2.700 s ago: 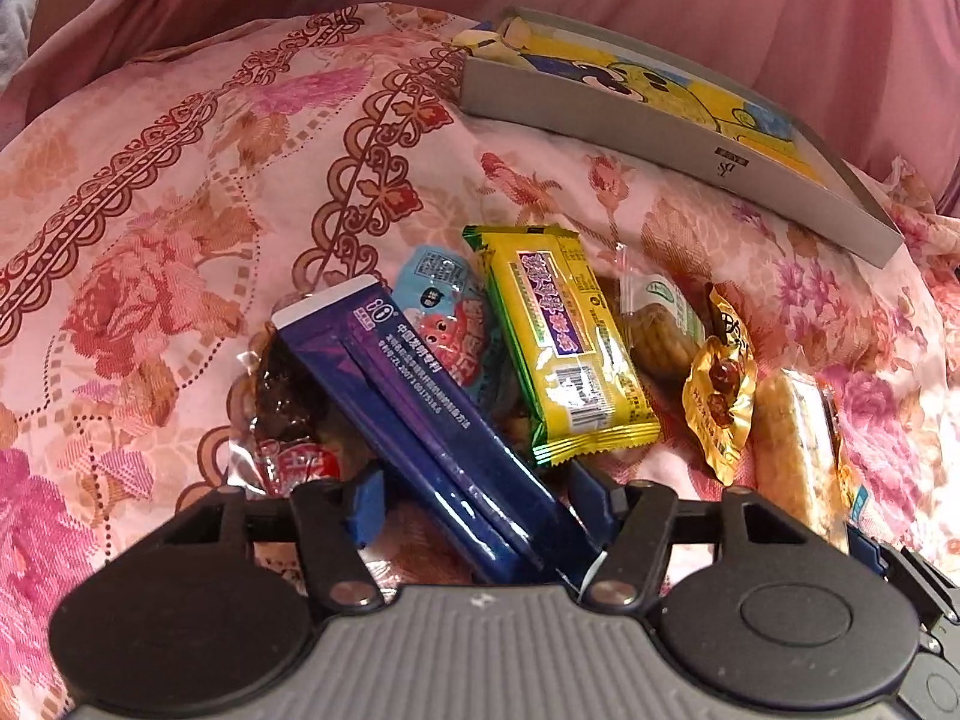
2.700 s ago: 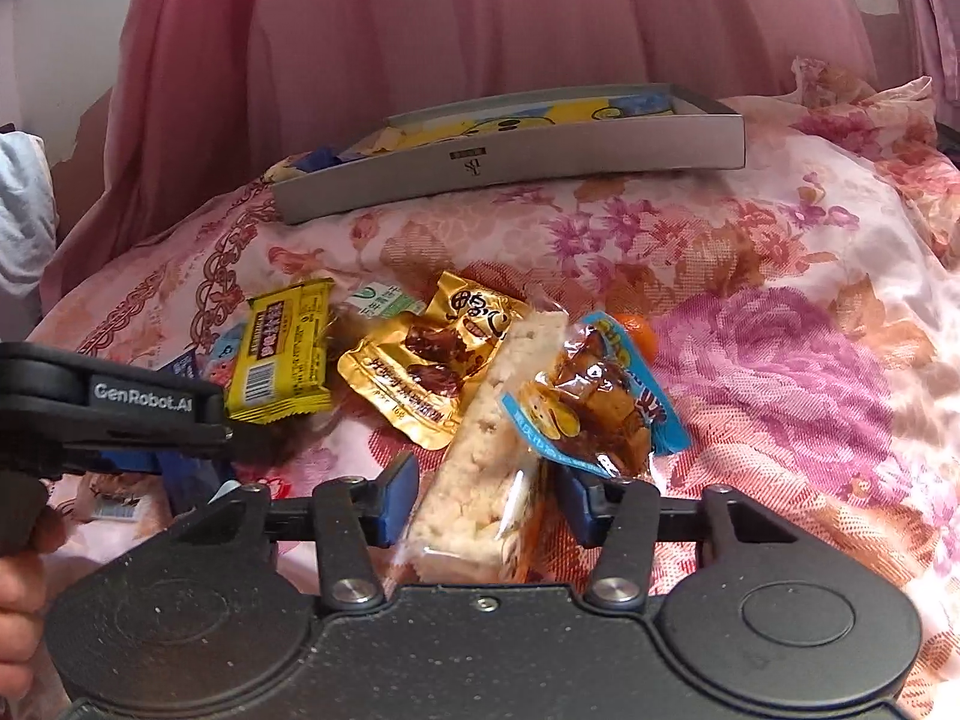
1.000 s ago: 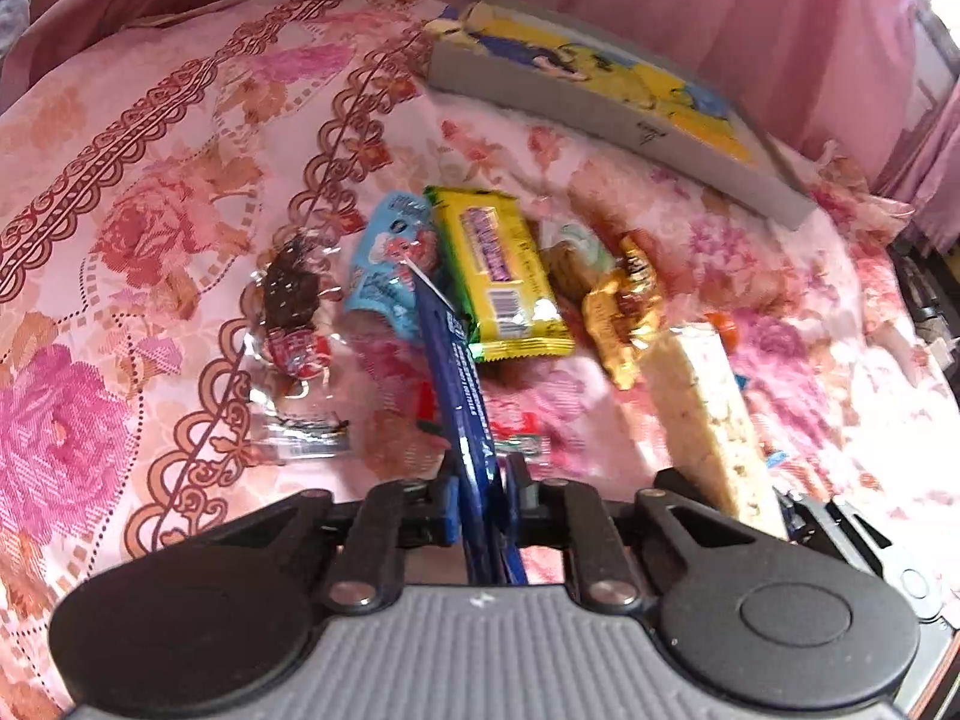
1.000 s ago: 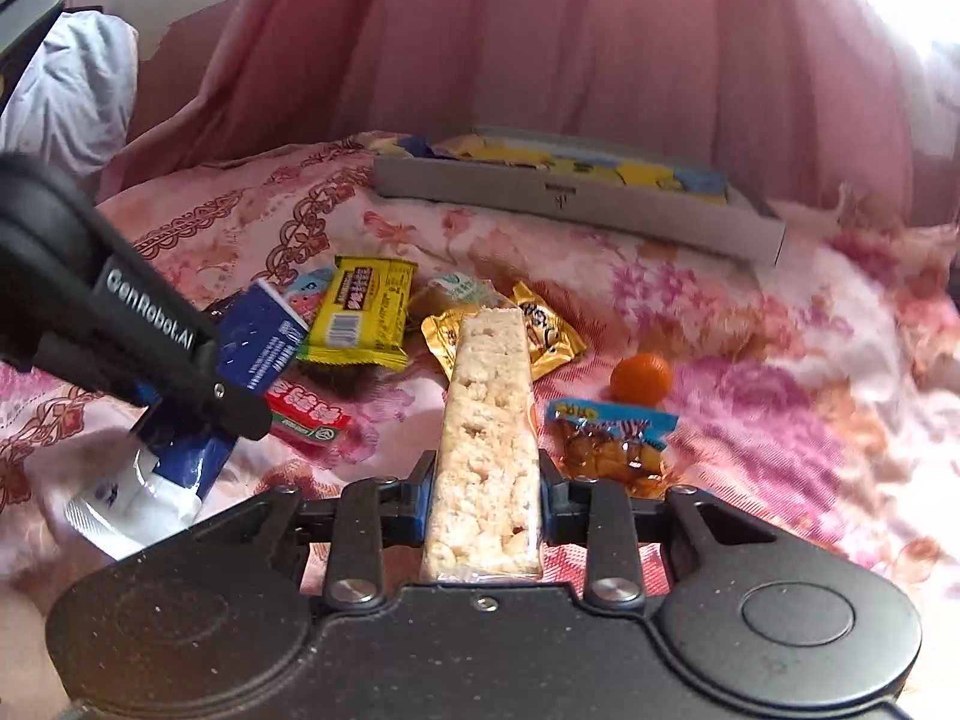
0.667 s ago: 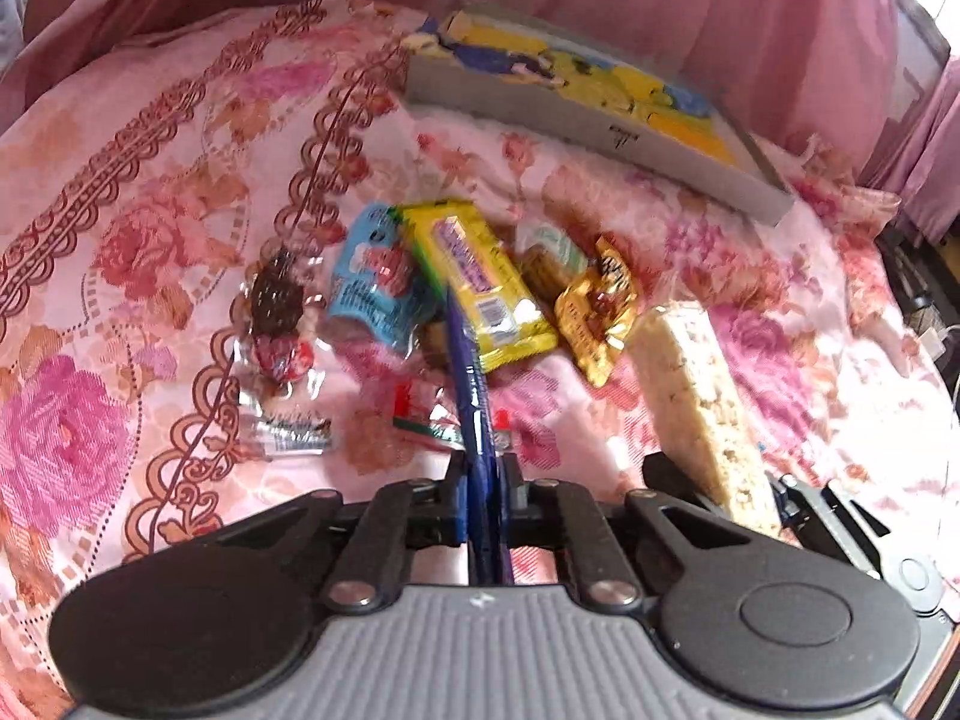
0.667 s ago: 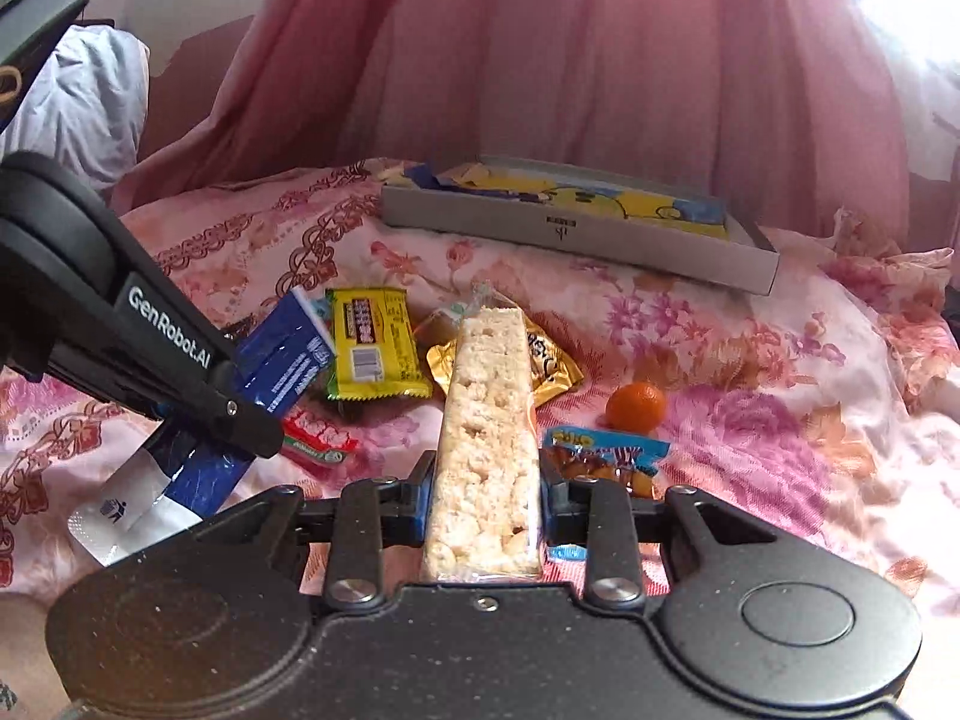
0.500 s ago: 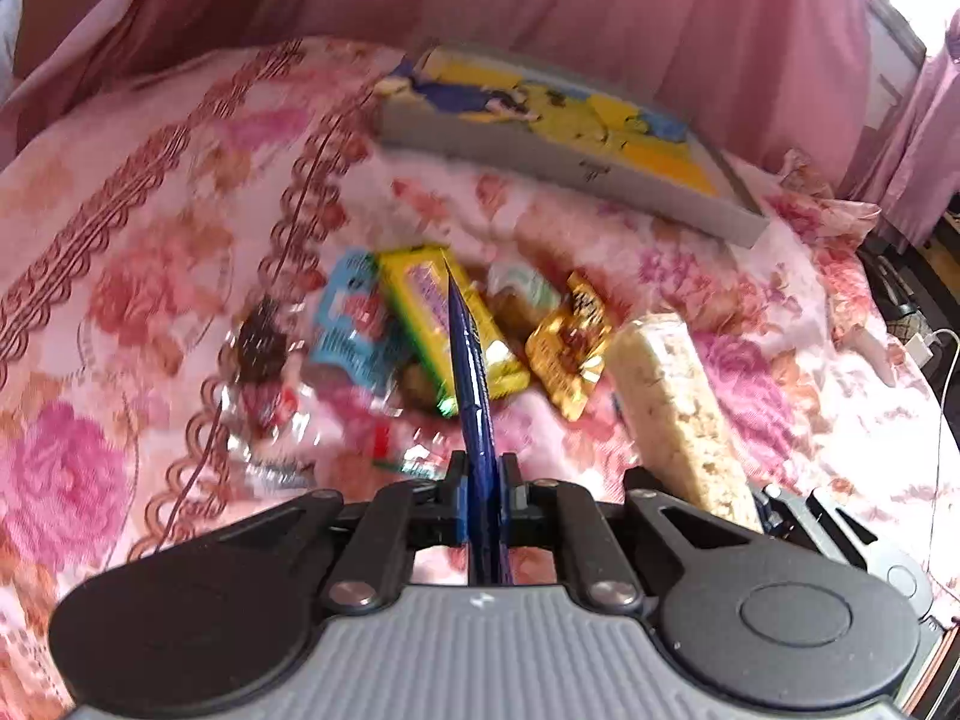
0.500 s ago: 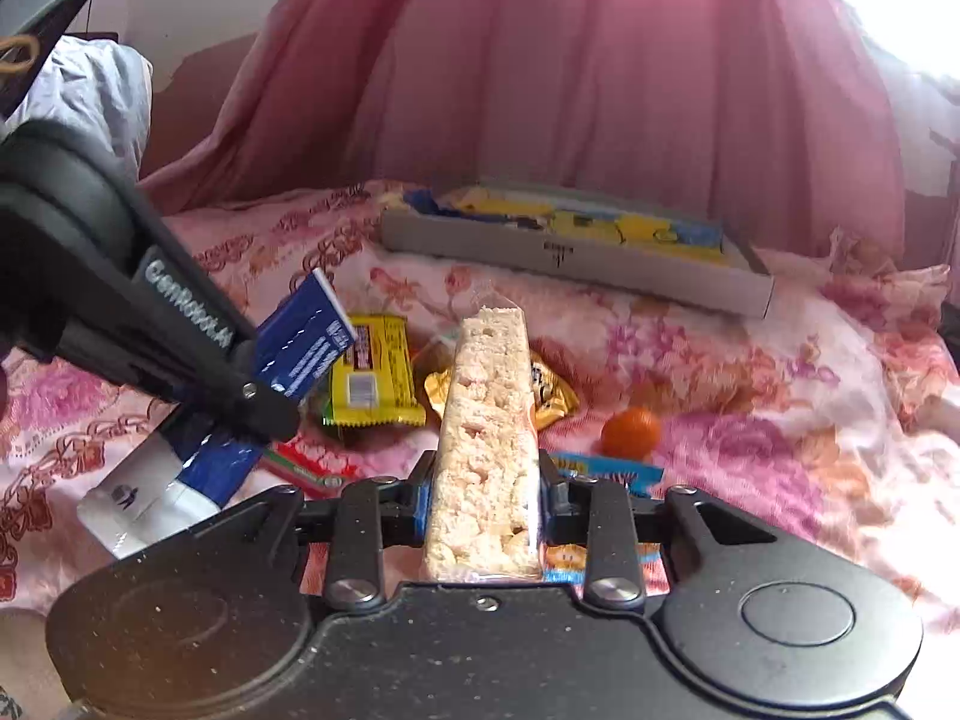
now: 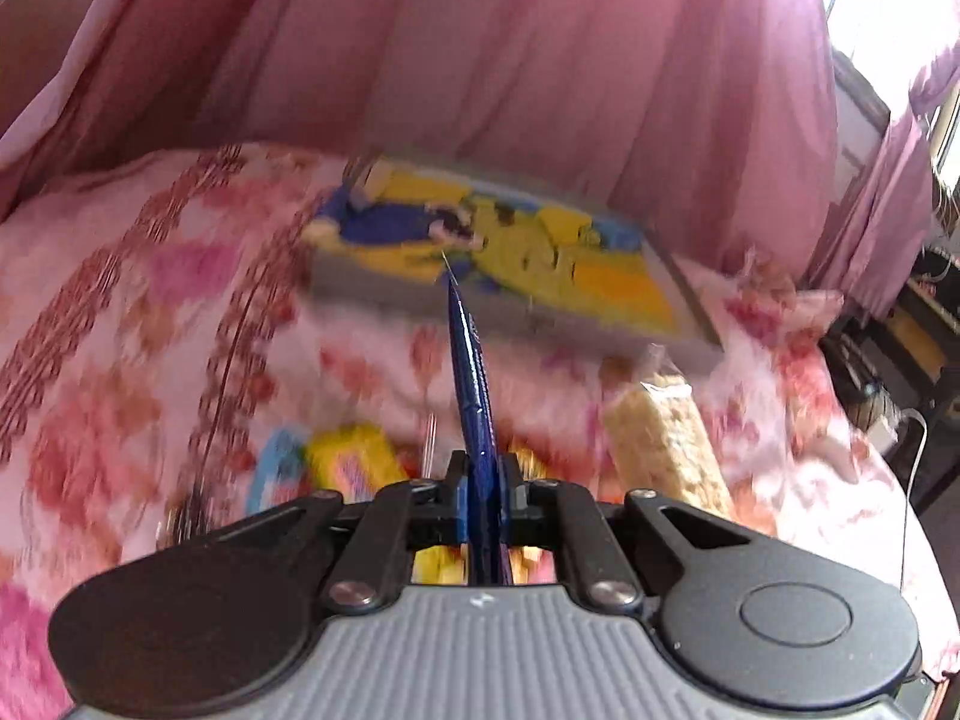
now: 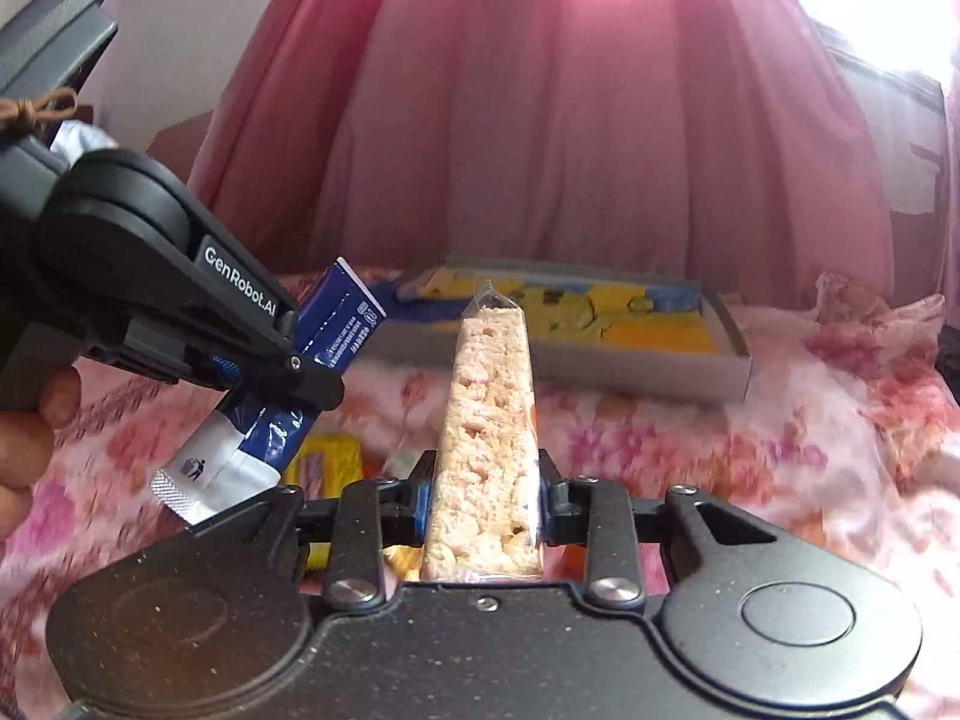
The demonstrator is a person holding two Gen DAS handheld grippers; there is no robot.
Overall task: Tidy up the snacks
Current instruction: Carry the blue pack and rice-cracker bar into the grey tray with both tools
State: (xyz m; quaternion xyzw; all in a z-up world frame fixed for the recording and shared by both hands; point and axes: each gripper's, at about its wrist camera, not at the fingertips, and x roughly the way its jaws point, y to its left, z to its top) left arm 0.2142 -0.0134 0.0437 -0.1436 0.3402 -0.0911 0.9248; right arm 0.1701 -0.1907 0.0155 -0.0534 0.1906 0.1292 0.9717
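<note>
My left gripper (image 9: 480,489) is shut on a dark blue snack packet (image 9: 471,372), held edge-on and pointing at the grey box (image 9: 384,282) with a yellow and blue cartoon lining. In the right wrist view the same blue packet (image 10: 339,324) hangs from the left gripper (image 10: 264,375), above the bed. My right gripper (image 10: 483,495) is shut on a long clear-wrapped puffed rice bar (image 10: 486,420), which points at the grey box (image 10: 648,378). The rice bar (image 9: 666,450) also shows at the right of the left wrist view.
A yellow packet (image 9: 360,456) and a light blue packet (image 9: 279,468) lie on the floral bedspread (image 9: 120,330) below the left gripper. The yellow packet (image 10: 324,468) appears again in the right wrist view. Pink curtains (image 10: 570,120) hang behind the box. A hand (image 10: 30,438) grips the left handle.
Both grippers closed on their snacks, lifted them off the bed, and have been carried forward toward the grey box, which now looks nearer. The other snacks have dropped low in view.
</note>
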